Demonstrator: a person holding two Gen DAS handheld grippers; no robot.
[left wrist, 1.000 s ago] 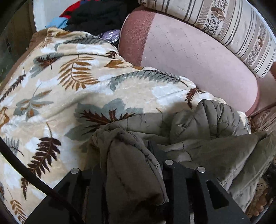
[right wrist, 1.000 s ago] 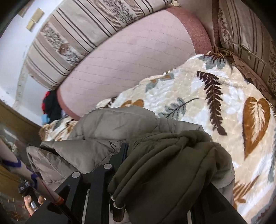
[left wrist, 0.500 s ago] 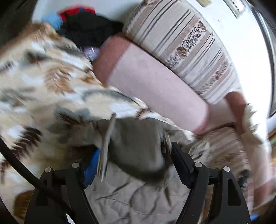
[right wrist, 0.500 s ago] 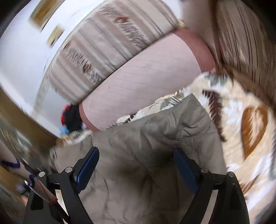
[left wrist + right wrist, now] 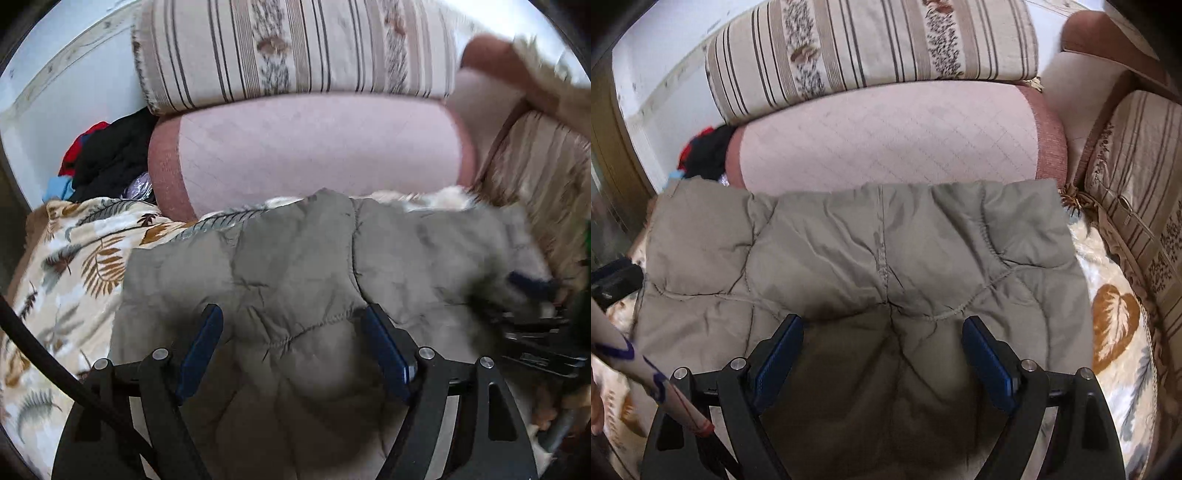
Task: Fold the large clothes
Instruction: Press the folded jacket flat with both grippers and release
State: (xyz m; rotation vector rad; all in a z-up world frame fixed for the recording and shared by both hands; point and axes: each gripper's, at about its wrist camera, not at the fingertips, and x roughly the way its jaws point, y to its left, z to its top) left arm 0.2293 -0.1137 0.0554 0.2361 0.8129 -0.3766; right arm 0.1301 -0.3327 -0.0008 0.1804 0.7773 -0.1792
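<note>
Olive quilted jacket [image 5: 871, 236] spread flat over the leaf-print blanket [image 5: 74, 258], far edge against the pink bolster [image 5: 886, 140], likely laid out for the next fold. Left hand-held gripper [image 5: 291, 350] and right hand-held gripper [image 5: 882, 354] both spread wide above it, gripping nothing.

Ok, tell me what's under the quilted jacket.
The leaf-print blanket shows past the olive quilted jacket at both sides. Anything directly beneath the jacket is covered and cannot be seen.

A home: striped sofa cushions [image 5: 871, 55], leaf-print blanket [image 5: 74, 266] (bedding).
</note>
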